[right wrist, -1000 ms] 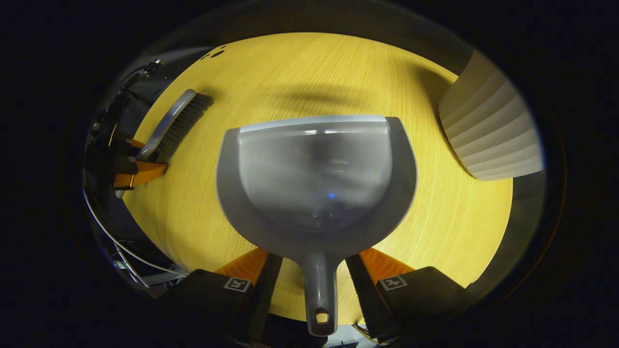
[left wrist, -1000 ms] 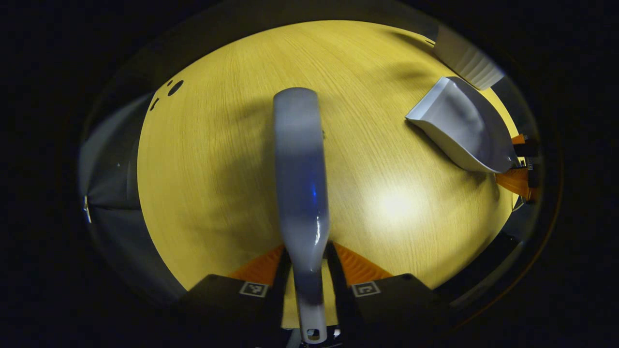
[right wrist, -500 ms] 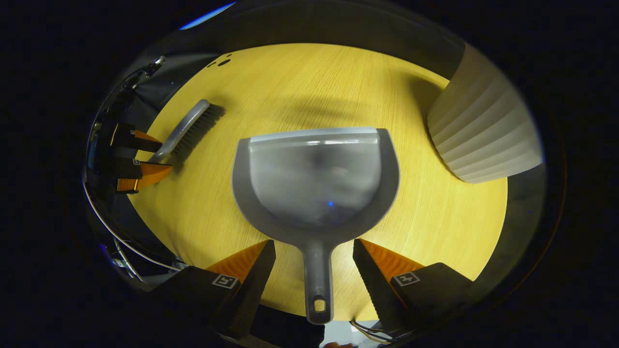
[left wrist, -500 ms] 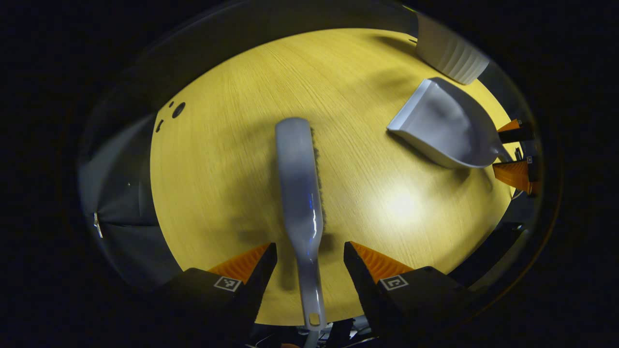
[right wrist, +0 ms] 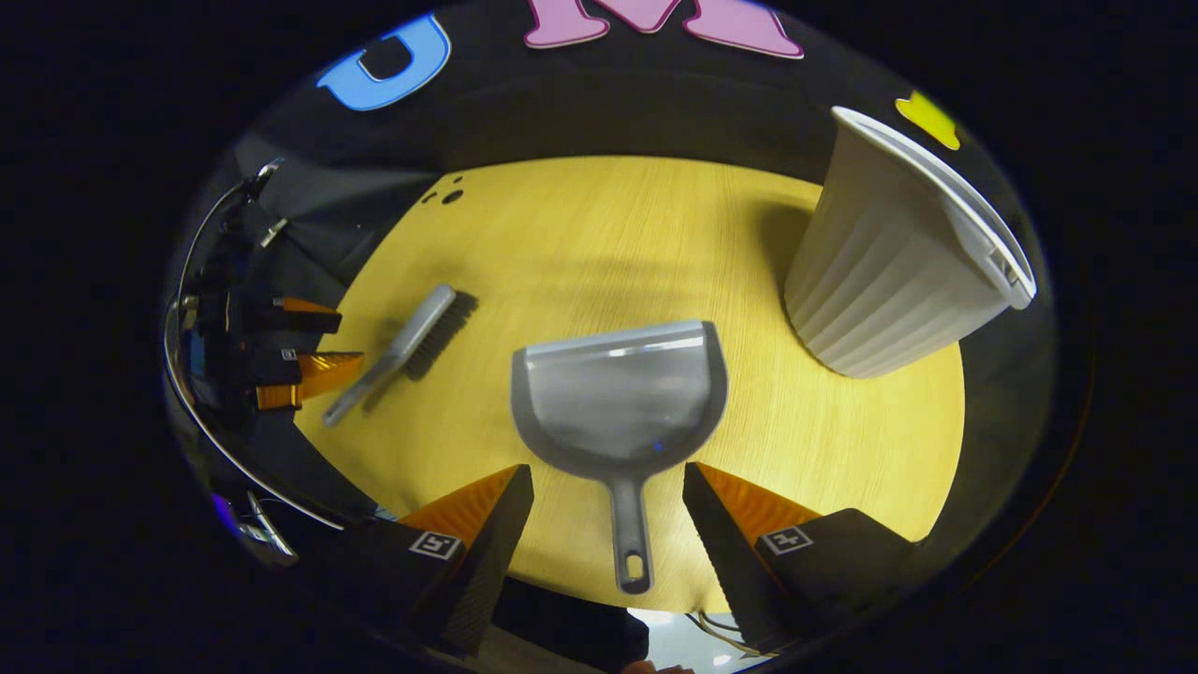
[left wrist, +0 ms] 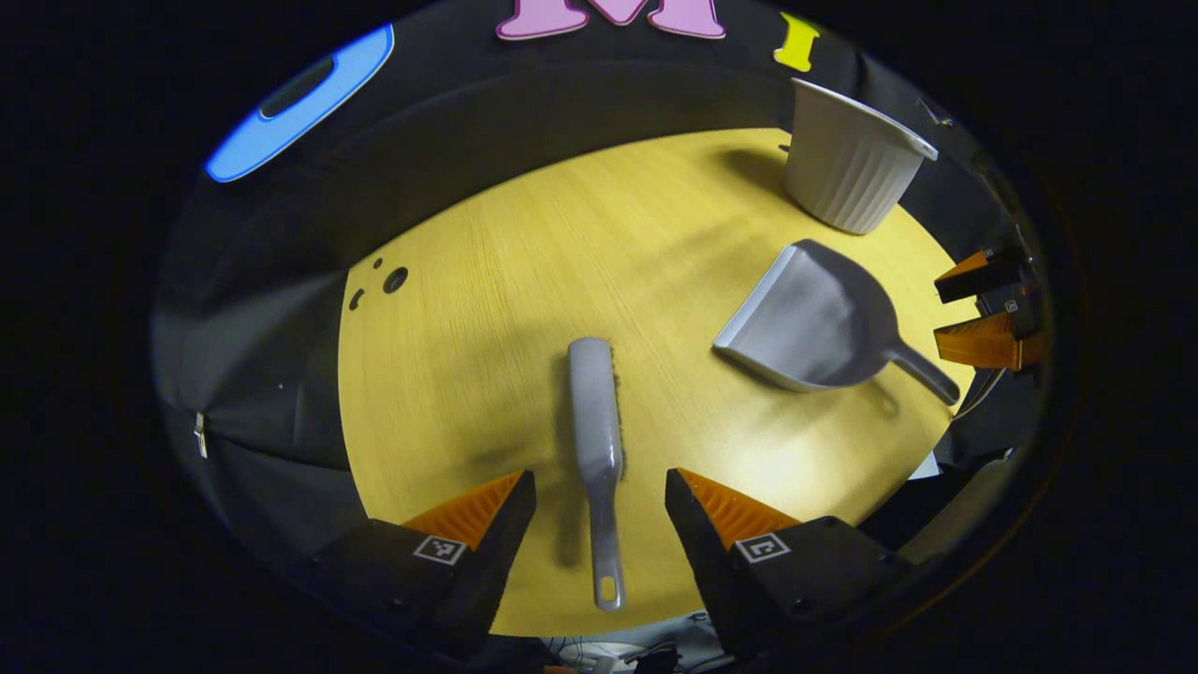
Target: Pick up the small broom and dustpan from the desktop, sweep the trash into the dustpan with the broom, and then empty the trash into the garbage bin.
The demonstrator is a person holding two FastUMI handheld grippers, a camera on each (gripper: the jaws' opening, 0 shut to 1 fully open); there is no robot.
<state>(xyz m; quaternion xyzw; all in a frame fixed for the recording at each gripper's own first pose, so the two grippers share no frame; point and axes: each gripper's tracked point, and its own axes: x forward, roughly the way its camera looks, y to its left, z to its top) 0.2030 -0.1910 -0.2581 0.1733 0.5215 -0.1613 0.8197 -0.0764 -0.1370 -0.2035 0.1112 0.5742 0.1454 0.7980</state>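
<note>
The small grey broom (left wrist: 596, 440) lies flat on the yellow wooden desktop (left wrist: 487, 309), its handle pointing at my left gripper (left wrist: 599, 496), which stands open around the handle without touching it. The grey dustpan (right wrist: 622, 398) rests on the desktop, handle toward my right gripper (right wrist: 606, 491), also open with the handle between its orange fingers. In the left gripper view the dustpan (left wrist: 810, 323) sits to the right, with the other gripper's orange fingers (left wrist: 983, 342) beyond its handle. The right gripper view has the broom (right wrist: 398, 351) at left. The white ribbed garbage bin (right wrist: 898, 253) stands upright at right.
The bin (left wrist: 847, 168) stands at the table's far right corner in the left gripper view. Small dark holes (left wrist: 393, 279) mark the desktop near its far left edge. Black cloth walls surround the table. No trash is visible on the wood.
Both grippers opened, releasing the broom and the dustpan onto the desktop, then drew back and up. The tools now look smaller and lie flat.
</note>
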